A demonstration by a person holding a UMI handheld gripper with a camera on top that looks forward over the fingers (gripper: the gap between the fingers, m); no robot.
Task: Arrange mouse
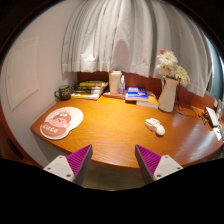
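Observation:
A white mouse (pixel 155 126) lies on the wooden table (pixel 115 125), to the right and beyond my fingers. A round mouse mat (pixel 60 122) with a pink cartoon animal lies at the table's left side. My gripper (pixel 112 161) is open and empty, held above the table's near edge. Its purple pads (pixel 80 159) stand wide apart with bare table between them. The mouse and the mat are well apart from each other.
A vase of flowers (pixel 169 90) stands at the back right. Books (pixel 91 90), a white cylinder (pixel 115 81) and boxes (pixel 134 93) line the back edge under a curtained window. A dark device (pixel 214 119) sits at the far right.

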